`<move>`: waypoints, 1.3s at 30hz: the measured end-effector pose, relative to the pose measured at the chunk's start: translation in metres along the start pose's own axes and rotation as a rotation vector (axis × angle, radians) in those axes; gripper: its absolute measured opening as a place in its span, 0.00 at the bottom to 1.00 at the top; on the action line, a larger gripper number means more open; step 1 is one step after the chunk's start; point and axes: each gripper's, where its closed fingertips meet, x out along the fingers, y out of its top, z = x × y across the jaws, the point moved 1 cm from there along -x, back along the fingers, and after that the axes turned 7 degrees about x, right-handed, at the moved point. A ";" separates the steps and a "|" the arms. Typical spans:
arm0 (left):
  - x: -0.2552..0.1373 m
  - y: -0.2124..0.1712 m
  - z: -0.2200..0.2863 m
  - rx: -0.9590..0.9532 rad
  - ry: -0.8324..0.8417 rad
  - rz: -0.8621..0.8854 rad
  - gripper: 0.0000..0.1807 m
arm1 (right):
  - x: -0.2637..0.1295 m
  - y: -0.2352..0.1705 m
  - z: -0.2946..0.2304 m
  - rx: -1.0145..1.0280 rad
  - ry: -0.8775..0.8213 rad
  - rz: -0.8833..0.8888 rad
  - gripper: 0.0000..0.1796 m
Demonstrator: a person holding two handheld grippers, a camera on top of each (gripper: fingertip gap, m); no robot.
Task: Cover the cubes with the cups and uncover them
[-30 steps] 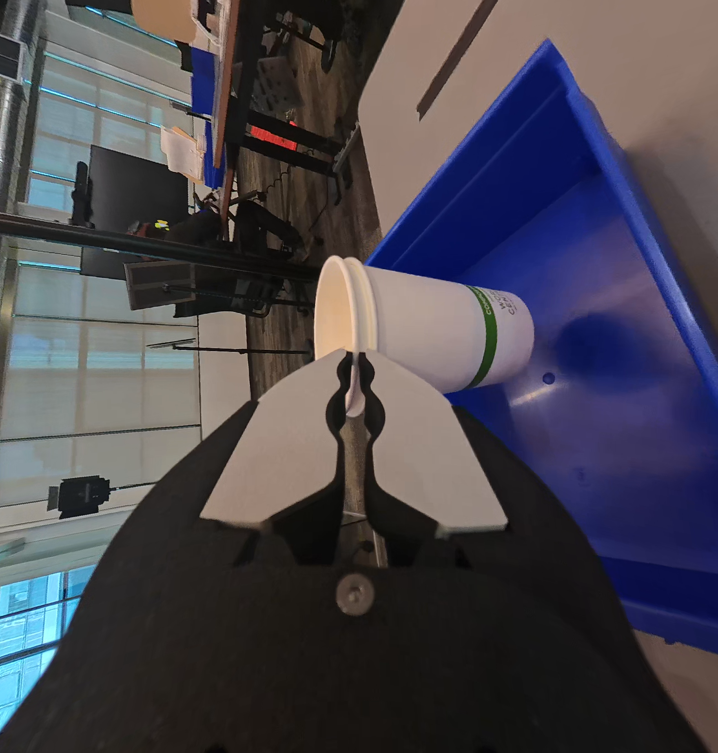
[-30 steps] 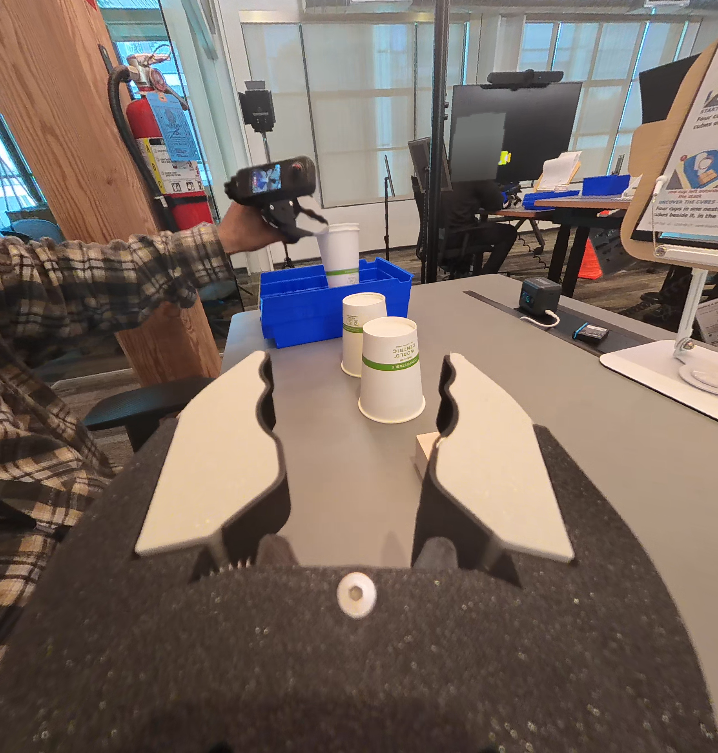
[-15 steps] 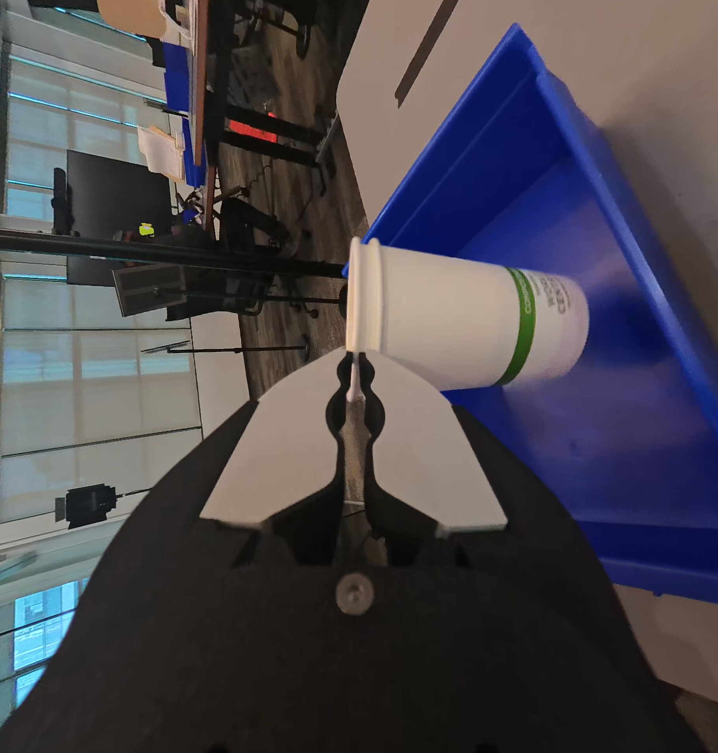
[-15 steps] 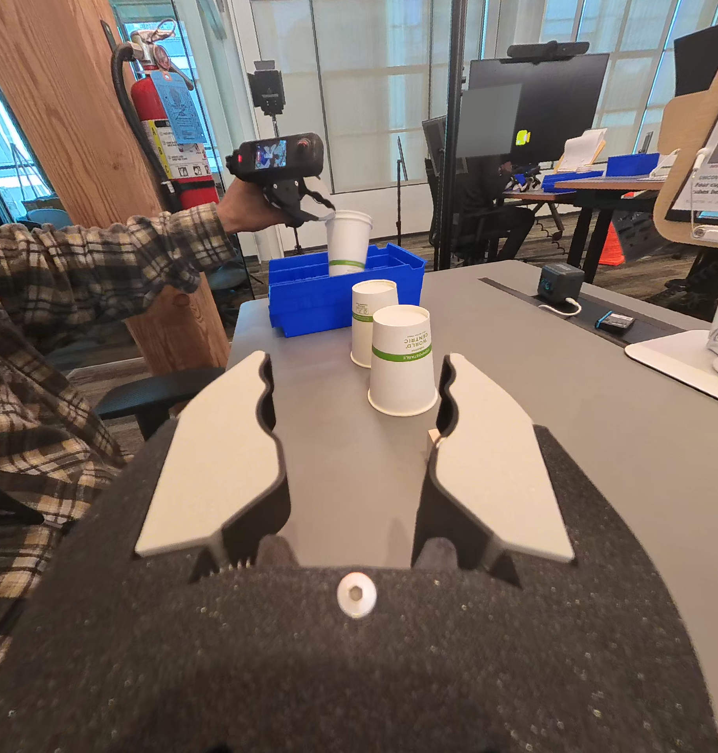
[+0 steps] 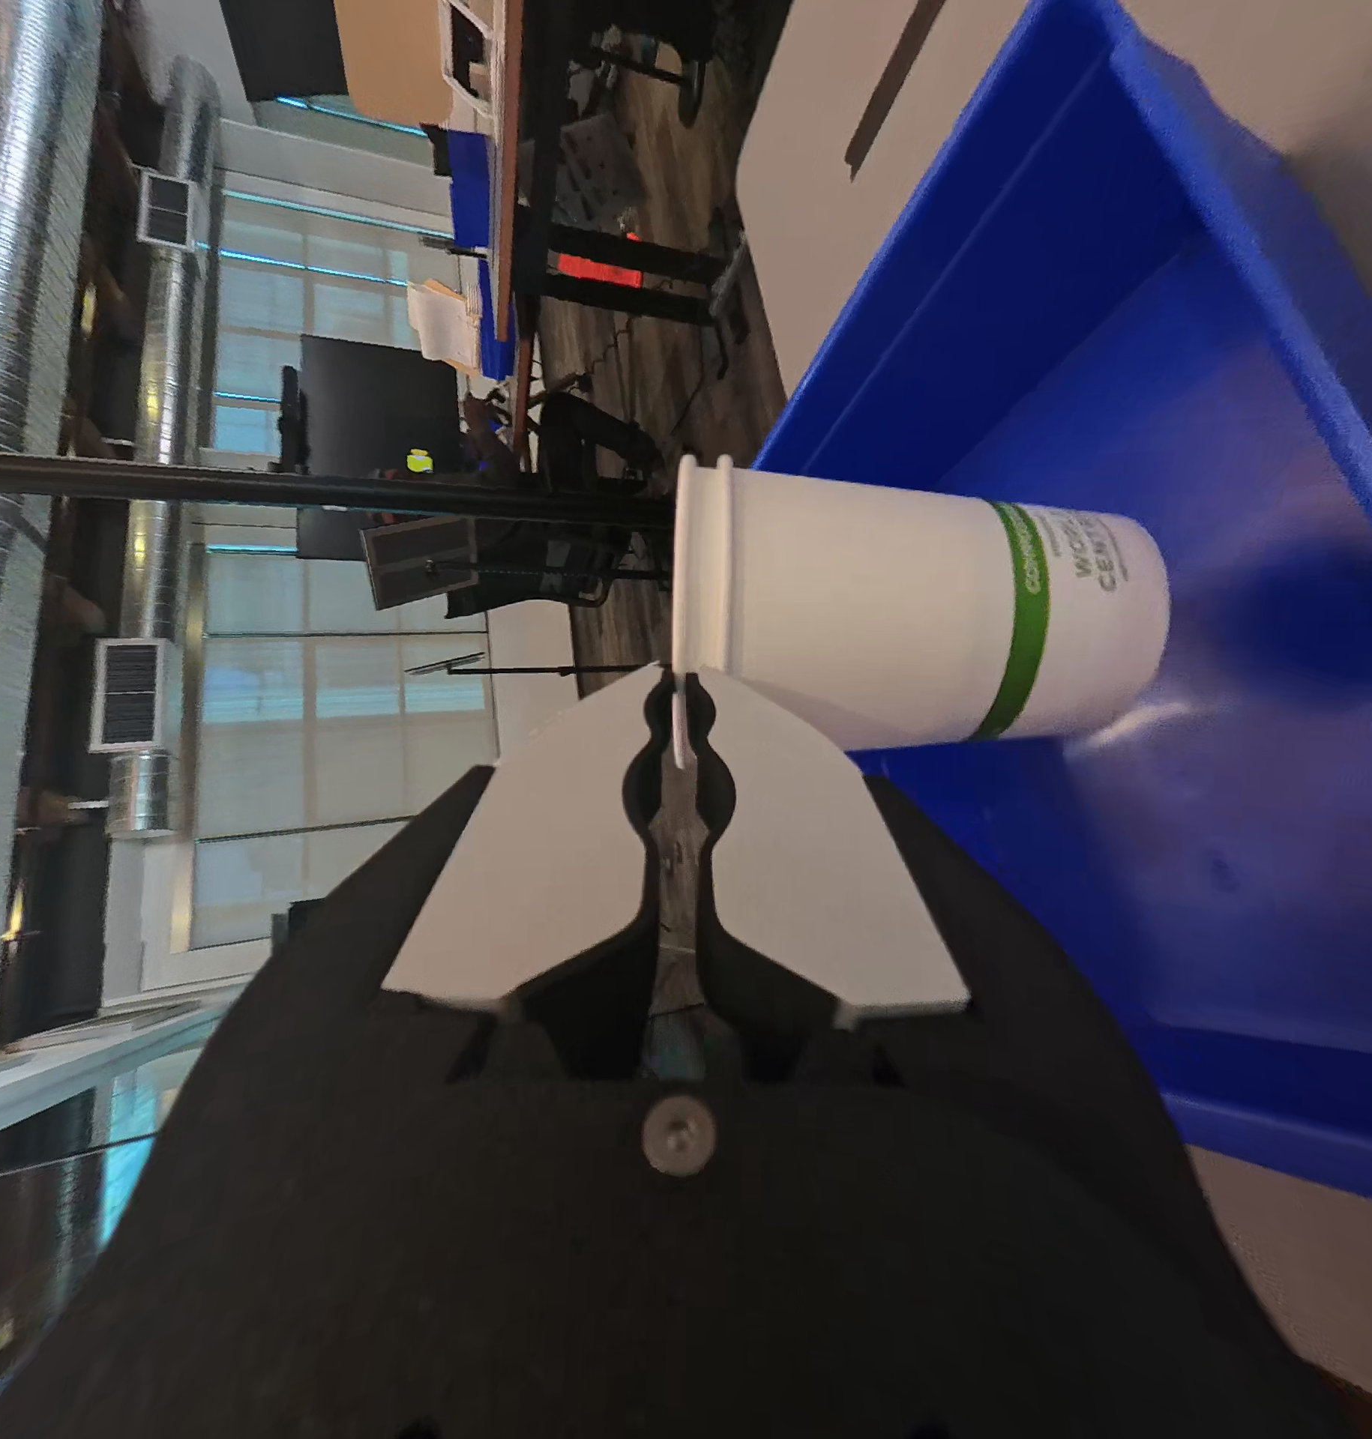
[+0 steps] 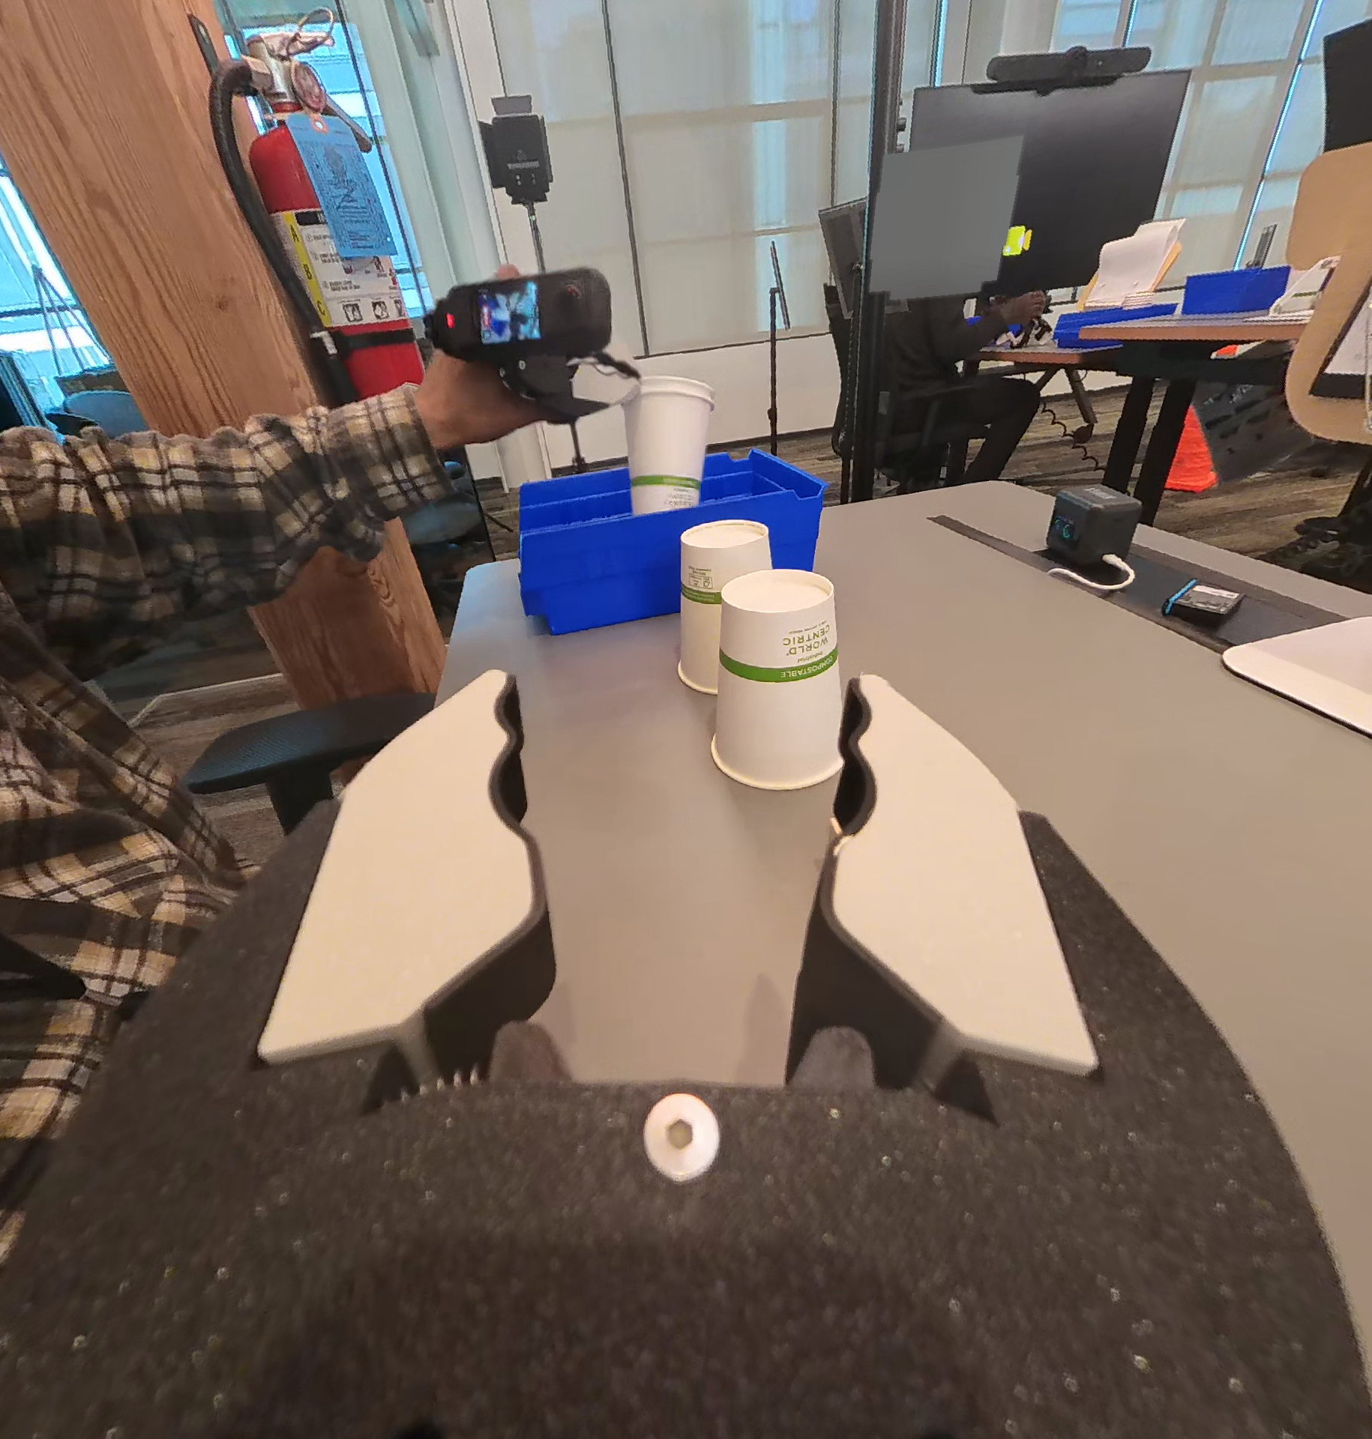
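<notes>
The left gripper (image 5: pixel 679 720) has its jaws pinched tight on the rim of a nested cup stack (image 5: pixel 901 615) (two rims show, one inside the other), and the stack hangs upright over the blue bin (image 6: pixel 613 561), its base dipping behind the bin's near wall. The smart play looks like this: lower straight down until the base sits on the bin floor, only then ease the pinch, because a grip on a thin paper rim lets the stack swing or crumple. The left hand (image 6: pixel 465 397) reaches in from the side at rim height, forearm in a plaid sleeve (image 6: pixel 200 506) stretched across, gripper roughly level. The right gripper (image 6: pixel 679 779) waits low over the grey table (image 6: pixel 1057 740), jaws spread wide and holding nothing. Just ahead, two inverted cups stand mouth-down, the near cup (image 6: pixel 776 685) in front of the far cup (image 6: pixel 710 592). No cube shows clearly.
</notes>
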 end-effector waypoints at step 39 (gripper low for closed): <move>-0.030 0.014 -0.059 -0.115 0.010 0.100 0.01 | 0.015 -0.010 -0.003 0.007 0.024 -0.031 0.44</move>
